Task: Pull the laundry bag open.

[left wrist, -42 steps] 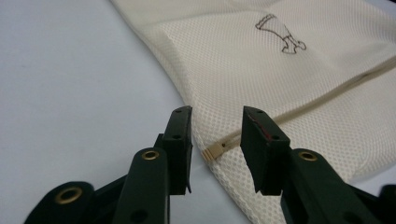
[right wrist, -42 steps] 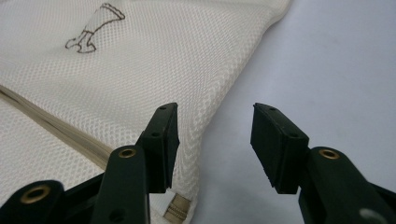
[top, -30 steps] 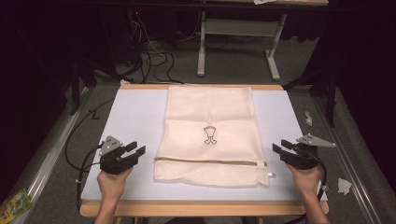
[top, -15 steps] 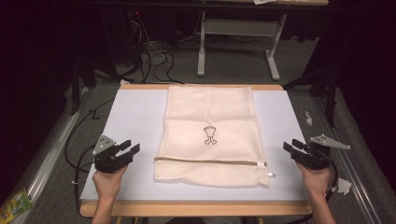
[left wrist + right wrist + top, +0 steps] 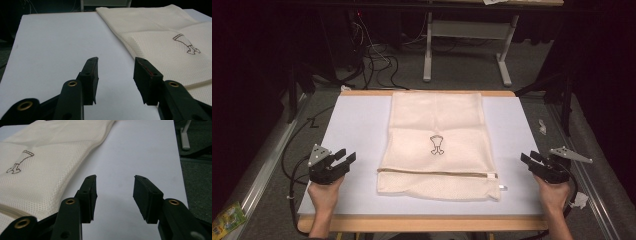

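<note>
From the high view I see a white board point(image 5: 352, 130) on a wooden table, and a cream mesh bag point(image 5: 437, 140) lying flat down the middle of it, running from the far edge toward the lower centre of the frame. A small dark clip-shaped outline point(image 5: 436, 145) sits at the bag's middle, and a zipper point(image 5: 437, 173) crosses it near its near end, with a pull tab point(image 5: 503, 188) poking out at the lower right corner. My left gripper point(image 5: 346, 159) is at the lower left of the frame, over the board's left edge, jaws spread and holding nothing, well apart from the bag. My right gripper point(image 5: 528, 159) is at the lower right, at the board's right edge, jaws likewise spread and empty. Cables point(image 5: 377, 60) lie tangled on the grey floor in the upper left, and a white table frame point(image 5: 467, 40) stands at upper centre. A scrap of white point(image 5: 542, 126) lies on the floor right of the table, and a green packet point(image 5: 227, 222) in the bottom left corner.

In the left gripper view, the left gripper point(image 5: 115, 67) has bare board between its parted jaws; the mesh bag point(image 5: 160, 45) fills the upper right, its edge passing just beside the right jaw.

In the right gripper view, the right gripper point(image 5: 114, 186) is spread over bare board; the bag point(image 5: 45, 165) covers the upper left, its zipper edge point(image 5: 10, 212) at lower left behind the left jaw.
</note>
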A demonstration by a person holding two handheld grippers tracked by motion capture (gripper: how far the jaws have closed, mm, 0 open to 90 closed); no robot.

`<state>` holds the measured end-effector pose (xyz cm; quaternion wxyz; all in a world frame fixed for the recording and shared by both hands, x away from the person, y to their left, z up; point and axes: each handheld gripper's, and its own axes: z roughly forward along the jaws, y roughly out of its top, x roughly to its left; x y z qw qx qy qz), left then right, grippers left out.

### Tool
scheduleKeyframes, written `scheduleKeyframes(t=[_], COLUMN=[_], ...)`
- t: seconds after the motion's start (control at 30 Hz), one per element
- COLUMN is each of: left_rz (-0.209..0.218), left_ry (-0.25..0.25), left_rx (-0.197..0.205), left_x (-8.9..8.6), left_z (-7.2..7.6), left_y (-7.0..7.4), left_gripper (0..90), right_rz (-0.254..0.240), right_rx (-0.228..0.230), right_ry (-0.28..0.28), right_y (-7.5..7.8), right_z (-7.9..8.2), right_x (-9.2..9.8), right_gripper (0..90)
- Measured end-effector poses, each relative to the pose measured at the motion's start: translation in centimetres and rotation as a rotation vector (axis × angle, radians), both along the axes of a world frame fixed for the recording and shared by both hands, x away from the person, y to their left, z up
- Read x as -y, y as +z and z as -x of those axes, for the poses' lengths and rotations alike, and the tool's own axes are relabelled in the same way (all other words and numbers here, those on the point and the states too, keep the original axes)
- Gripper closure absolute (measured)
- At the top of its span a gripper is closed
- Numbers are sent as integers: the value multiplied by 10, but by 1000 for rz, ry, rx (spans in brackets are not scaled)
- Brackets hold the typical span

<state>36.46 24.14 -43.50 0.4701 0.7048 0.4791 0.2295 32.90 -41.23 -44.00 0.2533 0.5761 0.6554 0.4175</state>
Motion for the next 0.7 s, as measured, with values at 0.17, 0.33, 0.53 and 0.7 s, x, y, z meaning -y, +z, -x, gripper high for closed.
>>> scheduleKeyframes(t=[0.17, 0.33, 0.53, 0.7], left_rz=[-14, -17, -35, -48], left_ry=[9, 18, 8, 24], left_rx=[-1, -13, -33, -41], left_x=[1, 0, 1, 3], left_z=[-2, -7, -14, -20], left_y=[-4, -9, -10, -15], left_gripper=[544, 541, 540, 540], right_rz=[6, 21, 27, 34], right_rx=[-14, -17, -19, -30], right_ry=[-9, -28, -61, -61], right_y=[-2, -5, -8, -11], right_z=[-2, -2, -6, -9], right_x=[3, 4, 5, 4], right_gripper=[541, 570, 581, 581])
